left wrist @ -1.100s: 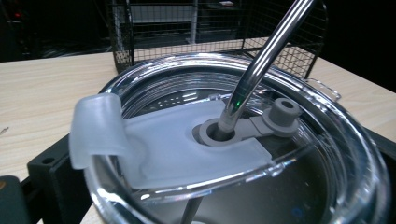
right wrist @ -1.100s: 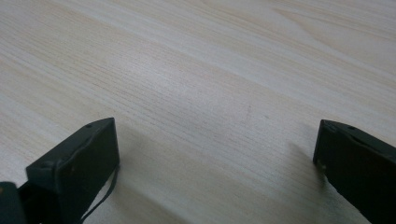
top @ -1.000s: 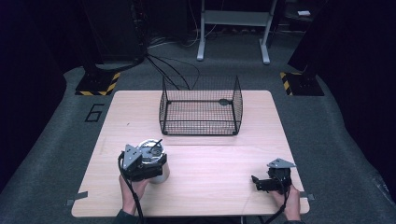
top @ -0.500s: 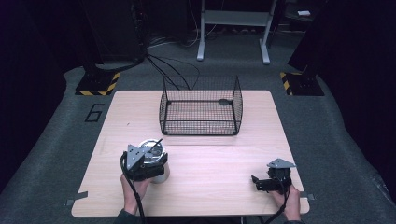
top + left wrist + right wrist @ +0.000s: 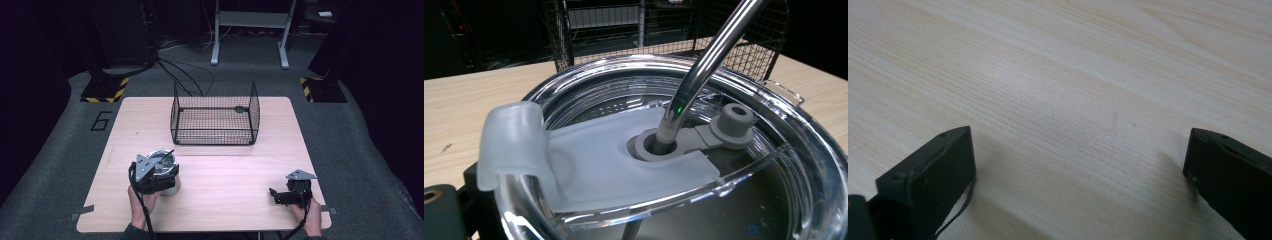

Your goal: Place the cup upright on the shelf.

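High view: left gripper (image 5: 159, 176) sat at a steel tumbler (image 5: 165, 170) near the table (image 5: 235, 200) front-left, wire basket (image 5: 215, 120) well behind.

Left gripper view: clear lid (image 5: 674, 165) w/ metal straw (image 5: 704, 75) close up; jaw state can't tell.

Right gripper view: right gripper (image 5: 1078, 165) jaws spread wide over bare wood.

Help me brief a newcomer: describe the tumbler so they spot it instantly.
On the light wooden table, look at the near left part, in front of the black wire basket. There the steel tumbler stands at the left gripper, marked by its clear lid and metal straw.
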`<state>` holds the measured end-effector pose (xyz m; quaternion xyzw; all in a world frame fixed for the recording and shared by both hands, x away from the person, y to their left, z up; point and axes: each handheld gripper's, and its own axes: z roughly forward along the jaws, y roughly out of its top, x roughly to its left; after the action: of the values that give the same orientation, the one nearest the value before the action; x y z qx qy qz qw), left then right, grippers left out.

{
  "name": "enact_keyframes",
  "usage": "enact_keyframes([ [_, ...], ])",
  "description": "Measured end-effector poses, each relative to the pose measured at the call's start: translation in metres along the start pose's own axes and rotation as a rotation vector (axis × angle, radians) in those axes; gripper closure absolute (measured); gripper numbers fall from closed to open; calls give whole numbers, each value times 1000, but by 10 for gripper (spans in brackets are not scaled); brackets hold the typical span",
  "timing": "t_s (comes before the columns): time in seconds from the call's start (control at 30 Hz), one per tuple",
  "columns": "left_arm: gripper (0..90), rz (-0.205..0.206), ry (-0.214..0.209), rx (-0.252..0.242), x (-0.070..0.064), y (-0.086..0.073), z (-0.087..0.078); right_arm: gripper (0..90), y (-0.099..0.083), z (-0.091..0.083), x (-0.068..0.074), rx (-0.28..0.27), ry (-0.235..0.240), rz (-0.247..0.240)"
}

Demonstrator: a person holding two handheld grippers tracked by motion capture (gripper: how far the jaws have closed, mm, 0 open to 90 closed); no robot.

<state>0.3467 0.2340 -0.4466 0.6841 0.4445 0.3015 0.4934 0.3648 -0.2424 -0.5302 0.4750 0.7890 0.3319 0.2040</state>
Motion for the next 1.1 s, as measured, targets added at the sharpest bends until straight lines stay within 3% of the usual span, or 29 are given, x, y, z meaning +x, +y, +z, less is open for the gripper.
enact_keyframes([
  [0.27,35,-16,-34,-4,6,10,-3,0,0,0,0,-1,0,-2],
  [0.43,34,21,-39,6,6,18,-4,0,0,0,0,1,3,6],
  [0.67,34,1,-62,7,7,24,-3,0,1,1,-1,-3,7,3],
  [1.1,34,30,-86,1,8,51,-3,0,4,4,-4,9,41,-24],
])
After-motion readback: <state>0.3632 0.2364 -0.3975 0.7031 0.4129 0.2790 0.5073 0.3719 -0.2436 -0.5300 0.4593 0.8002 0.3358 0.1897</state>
